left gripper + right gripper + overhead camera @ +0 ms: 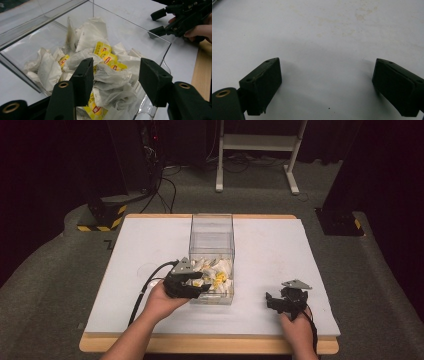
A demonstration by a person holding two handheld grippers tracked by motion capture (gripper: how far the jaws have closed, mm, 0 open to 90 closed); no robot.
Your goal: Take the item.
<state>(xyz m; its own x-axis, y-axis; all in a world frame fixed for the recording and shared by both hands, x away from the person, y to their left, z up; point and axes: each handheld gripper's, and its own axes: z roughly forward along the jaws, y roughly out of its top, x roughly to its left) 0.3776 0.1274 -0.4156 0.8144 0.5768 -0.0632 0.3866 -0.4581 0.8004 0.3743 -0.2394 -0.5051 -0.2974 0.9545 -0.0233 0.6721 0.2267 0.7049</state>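
Teabags, white paper with yellow tags (pixel 107 70), all lie in clear plastic box (pixel 212 227); left tool (pixel 115 75) released above them, none lifted. Right tool (pixel 325 85) released, idle at 4 o'clock on white tabletop (pixel 270 250).

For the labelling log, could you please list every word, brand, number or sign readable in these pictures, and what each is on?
Yellow tags on the tea bags in the clear box: a red logo, too blurred to read.
Dark mark on the floor by the table's left edge: unreadable.
No other text is legible.
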